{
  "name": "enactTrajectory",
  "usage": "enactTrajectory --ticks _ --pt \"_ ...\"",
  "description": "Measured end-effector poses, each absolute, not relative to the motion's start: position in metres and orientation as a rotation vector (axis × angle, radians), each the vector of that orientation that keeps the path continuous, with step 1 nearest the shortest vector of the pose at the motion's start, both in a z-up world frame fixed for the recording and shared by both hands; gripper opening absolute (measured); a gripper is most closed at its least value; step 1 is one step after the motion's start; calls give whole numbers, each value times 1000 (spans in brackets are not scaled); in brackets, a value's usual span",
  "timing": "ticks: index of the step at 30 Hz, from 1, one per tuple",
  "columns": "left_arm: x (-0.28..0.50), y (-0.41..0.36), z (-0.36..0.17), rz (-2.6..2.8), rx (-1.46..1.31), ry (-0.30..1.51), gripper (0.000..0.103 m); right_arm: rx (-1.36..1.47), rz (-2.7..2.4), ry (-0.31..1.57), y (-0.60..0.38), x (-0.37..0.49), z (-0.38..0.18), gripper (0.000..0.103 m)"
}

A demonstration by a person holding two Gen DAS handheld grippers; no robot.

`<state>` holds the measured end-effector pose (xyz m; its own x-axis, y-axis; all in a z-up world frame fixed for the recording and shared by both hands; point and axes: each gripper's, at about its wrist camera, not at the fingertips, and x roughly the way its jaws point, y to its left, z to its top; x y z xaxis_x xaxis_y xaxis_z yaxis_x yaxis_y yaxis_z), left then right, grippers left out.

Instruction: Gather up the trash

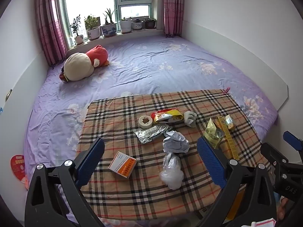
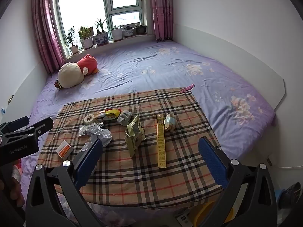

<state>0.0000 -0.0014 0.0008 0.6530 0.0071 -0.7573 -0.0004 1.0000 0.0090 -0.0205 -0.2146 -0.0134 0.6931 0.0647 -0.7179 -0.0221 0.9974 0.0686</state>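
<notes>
Crumpled foil wrapper (image 1: pixel 176 144), flat orange box (image 1: pixel 122 164) on plaid cloth (image 1: pixel 117 198).

Tan plaid cloth (image 1: pixel 117 113) with black, white and red lines, lilac floral bedsheet (image 1: pixel 151 66), long yellow box (image 2: pixel 161 141), orange-and-white carton (image 1: pixel 122 164), pink patterned curtains (image 1: pixel 49 19), blue tool pads (image 1: pixel 211 162)

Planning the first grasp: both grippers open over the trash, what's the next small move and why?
Probably lower the left gripper onto the crumpled grey paper. Its jaws stand wide and empty, and the wad lies between them on the plaid cloth, nearer than most other scraps. The right gripper is empty too.
</notes>
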Motion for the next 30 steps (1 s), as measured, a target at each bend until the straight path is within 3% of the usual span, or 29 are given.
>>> enactTrajectory --ticks 30 --pt "-11 13 -4 19 -14 871 97 57 49 802 -214 -25 -12 100"
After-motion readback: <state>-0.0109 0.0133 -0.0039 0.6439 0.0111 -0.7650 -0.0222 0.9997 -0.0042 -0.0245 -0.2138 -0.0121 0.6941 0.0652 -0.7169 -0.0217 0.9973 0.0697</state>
